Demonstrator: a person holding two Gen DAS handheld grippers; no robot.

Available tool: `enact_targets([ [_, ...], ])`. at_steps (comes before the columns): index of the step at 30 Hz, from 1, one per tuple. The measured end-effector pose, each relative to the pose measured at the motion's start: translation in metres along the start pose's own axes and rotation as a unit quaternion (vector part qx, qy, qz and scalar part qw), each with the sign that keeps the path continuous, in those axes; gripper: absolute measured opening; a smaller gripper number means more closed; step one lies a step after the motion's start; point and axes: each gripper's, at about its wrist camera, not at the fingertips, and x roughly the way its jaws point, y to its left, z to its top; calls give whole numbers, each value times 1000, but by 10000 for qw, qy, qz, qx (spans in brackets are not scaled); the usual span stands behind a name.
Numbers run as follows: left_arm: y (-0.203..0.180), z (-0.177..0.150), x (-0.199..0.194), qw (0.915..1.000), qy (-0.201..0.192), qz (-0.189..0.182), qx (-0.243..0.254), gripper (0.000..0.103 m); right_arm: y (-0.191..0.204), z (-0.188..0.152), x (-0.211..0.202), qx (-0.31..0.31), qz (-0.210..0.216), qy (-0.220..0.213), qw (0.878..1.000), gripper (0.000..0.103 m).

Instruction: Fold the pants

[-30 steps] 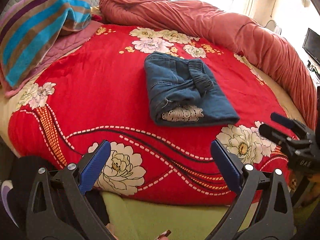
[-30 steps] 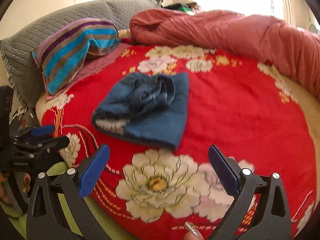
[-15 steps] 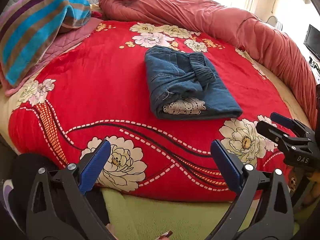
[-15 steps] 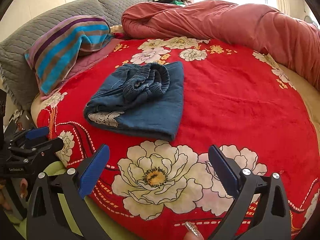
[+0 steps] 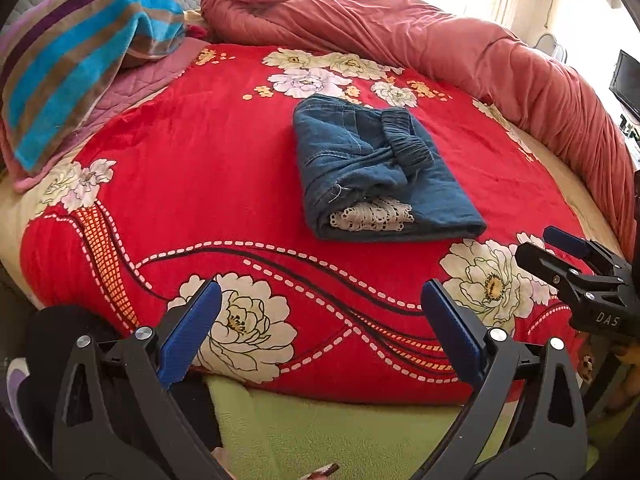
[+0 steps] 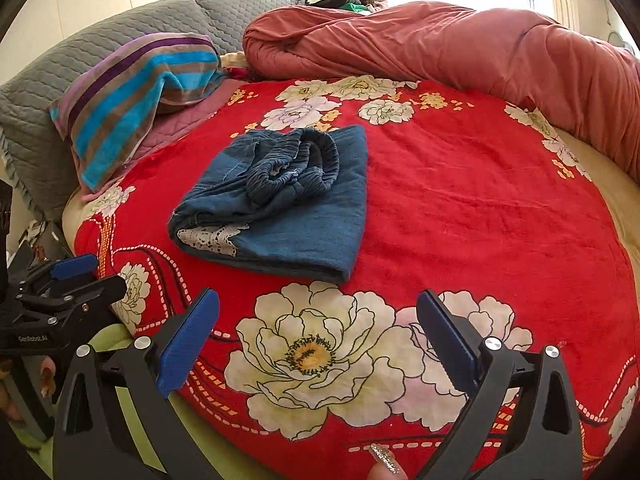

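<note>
Pants (image 5: pixel 380 176) are lying folded in a compact blue bundle near the middle of the red flowered blanket (image 5: pixel 192 168) on the bed, waistband bunched on top and a strip of white lace showing at the near edge. Both grippers are hanging well short of the bundle at the near edge of the bed: the left gripper (image 5: pixel 316 320) with its jaws apart and empty, the right gripper (image 6: pixel 318 328) likewise spread and holding nothing.

Folding is looking close to finished, so any remaining move is likely a tidy-up: pressing the puffed waistband flat and tucking the lace under, coming in low from the near side so the layers are not dragged apart.

Nothing is lying between the grippers and the bundle. A striped towel (image 5: pixel 84 52) is resting over a pillow at the far left, and a pink quilt (image 5: pixel 440 48) is heaped along the far and right edges, both well apart from the pants.
</note>
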Motion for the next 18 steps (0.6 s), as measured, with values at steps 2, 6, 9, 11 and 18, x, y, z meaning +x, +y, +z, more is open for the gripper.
enact_targets([
  [2,0,0,0,10000,0,5,1,93,0,1,0,-10,6,-2,10000,98],
  [6,1,0,-1,10000,-14,9,-15,93,-1,1,-1,0,-1,-6,10000,98],
  [9,2,0,-2,10000,-24,12,-17,93,-2,1,-2,4,-10,-14,10000,98],
  [11,2,0,-2,10000,-34,20,-16,93,-2,0,-3,5,-10,-17,10000,98],
  [18,1,1,-4,10000,-46,76,-15,93,-3,1,-3,5,-9,-19,10000,98],
])
